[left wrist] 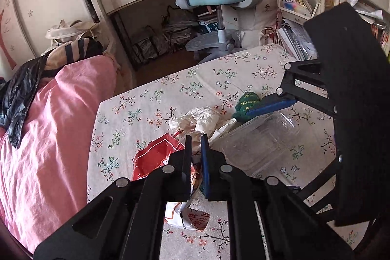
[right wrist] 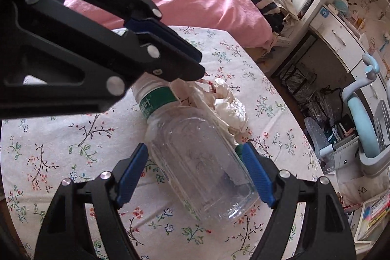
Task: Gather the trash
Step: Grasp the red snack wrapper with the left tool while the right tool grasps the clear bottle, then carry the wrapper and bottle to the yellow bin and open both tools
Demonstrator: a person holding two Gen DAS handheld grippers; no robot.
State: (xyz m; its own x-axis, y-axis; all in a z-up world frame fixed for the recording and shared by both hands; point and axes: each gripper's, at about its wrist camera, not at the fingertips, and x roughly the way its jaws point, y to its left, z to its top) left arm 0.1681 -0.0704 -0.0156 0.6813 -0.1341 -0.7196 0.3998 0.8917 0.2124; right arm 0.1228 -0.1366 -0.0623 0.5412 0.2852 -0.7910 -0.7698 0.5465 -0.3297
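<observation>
Right wrist view looks straight down on a clear plastic bottle (right wrist: pixel 195 157) lying on its side on the floral tablecloth (right wrist: pixel 61 128). Its long axis runs from the near right, where the base sits, to the far left, where the green-labelled neck points. The right gripper (right wrist: pixel 195 172) stands wide, its two blue pads straddling the bottle's lower body without clearly touching it, so it is plainly the nearer tool and closing across the short axis looks like the fitting move. Beyond the bottle's far side lies crumpled white paper (right wrist: pixel 229 104).

From the left wrist view, the left gripper (left wrist: pixel 196 157) is narrow, pinched on a red and white wrapper (left wrist: pixel 156 157) near the table's left edge, with the bottle (left wrist: pixel 258 140) just to its right.
</observation>
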